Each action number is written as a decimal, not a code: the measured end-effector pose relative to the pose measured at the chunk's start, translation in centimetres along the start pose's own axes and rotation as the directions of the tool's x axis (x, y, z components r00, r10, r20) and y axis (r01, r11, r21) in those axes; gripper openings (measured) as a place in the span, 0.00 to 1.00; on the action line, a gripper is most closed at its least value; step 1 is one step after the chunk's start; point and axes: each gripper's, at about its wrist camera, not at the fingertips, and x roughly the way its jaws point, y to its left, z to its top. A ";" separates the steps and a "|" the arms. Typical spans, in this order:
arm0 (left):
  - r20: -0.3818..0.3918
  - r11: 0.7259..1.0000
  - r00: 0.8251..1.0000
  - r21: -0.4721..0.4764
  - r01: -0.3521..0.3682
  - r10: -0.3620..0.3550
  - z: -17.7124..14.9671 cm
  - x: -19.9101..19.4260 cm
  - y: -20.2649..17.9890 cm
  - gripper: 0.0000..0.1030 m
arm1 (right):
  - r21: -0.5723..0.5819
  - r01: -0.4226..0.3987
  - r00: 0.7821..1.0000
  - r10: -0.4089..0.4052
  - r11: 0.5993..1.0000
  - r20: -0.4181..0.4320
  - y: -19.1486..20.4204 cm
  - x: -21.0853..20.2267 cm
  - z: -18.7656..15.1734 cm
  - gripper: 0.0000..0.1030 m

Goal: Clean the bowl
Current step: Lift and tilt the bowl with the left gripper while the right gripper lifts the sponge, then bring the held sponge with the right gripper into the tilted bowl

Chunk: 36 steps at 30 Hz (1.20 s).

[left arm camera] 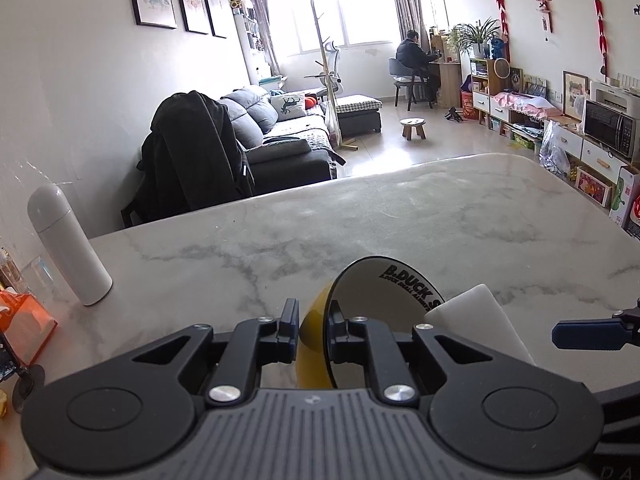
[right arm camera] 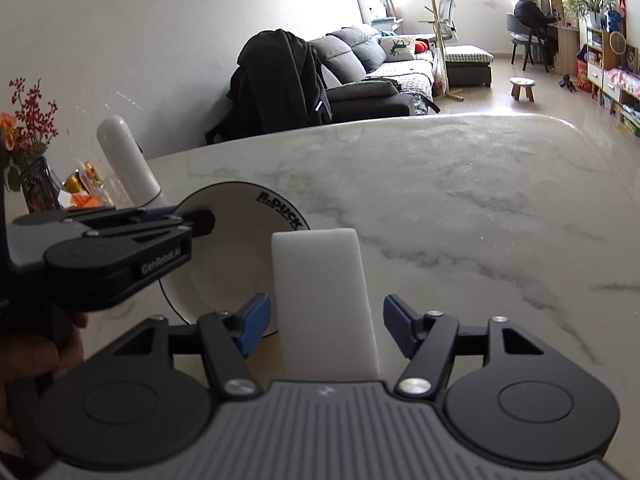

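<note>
A bowl [left arm camera: 384, 300] with a yellow outside, a white inside, a black rim and "B.DUCK" print stands tilted on its edge on the marble table [left arm camera: 400, 208]. My left gripper [left arm camera: 313, 312] is shut on the bowl's rim, one finger inside and one outside. In the right wrist view the bowl [right arm camera: 240, 248] faces me, with the left gripper [right arm camera: 192, 220] clamped on its upper left rim. A white sponge block [right arm camera: 324, 292] stands between the blue pads of my right gripper [right arm camera: 326, 312], with a small gap at the right pad. The sponge [left arm camera: 476, 312] leans beside the bowl.
A white thermos [left arm camera: 68, 240] stands at the table's left edge by an orange packet [left arm camera: 24, 324], cans and a vase of flowers [right arm camera: 28, 120]. A chair draped with a dark coat [left arm camera: 192, 152] sits behind the table. A hand [right arm camera: 32, 356] holds the left gripper.
</note>
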 end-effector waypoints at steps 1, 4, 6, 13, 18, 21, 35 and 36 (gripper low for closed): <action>-0.001 1.000 1.000 0.000 0.000 0.000 0.0 0.0 0.0 0.13 | -0.024 -0.007 1.000 0.007 1.000 0.009 0.2 -0.2 -0.1 0.64; -0.003 1.000 1.000 0.000 0.002 -0.002 0.0 0.0 0.1 0.13 | -0.096 -0.032 0.999 0.034 0.995 0.022 1.0 -0.6 -0.3 0.64; -0.005 1.000 1.000 0.001 0.004 -0.004 0.0 0.0 0.2 0.14 | -0.146 -0.043 0.999 0.045 0.988 0.013 1.7 -0.4 -0.6 0.63; -0.009 1.000 1.000 0.003 0.007 -0.007 0.0 0.0 0.2 0.14 | -0.261 0.011 1.000 -0.014 0.965 -0.010 2.9 1.1 -1.5 0.61; -0.008 1.000 1.000 0.003 0.010 -0.010 -0.1 0.0 0.2 0.14 | -0.303 0.107 0.994 -0.112 0.947 -0.001 2.8 2.5 -1.9 0.48; -0.005 1.000 1.000 0.005 0.008 -0.008 -0.1 -0.1 0.2 0.14 | -0.275 0.134 0.990 -0.139 0.952 0.004 2.0 2.6 -1.5 0.40; -0.001 1.000 1.000 0.030 -0.006 0.006 -0.3 -0.1 -0.5 0.14 | -0.147 0.153 0.988 -0.153 0.977 0.010 -0.4 3.8 -0.7 0.35; -0.003 1.000 1.000 0.030 -0.004 0.004 -0.3 -0.1 -0.5 0.14 | -0.137 0.163 0.987 -0.162 0.977 0.018 -0.4 3.8 -0.8 0.32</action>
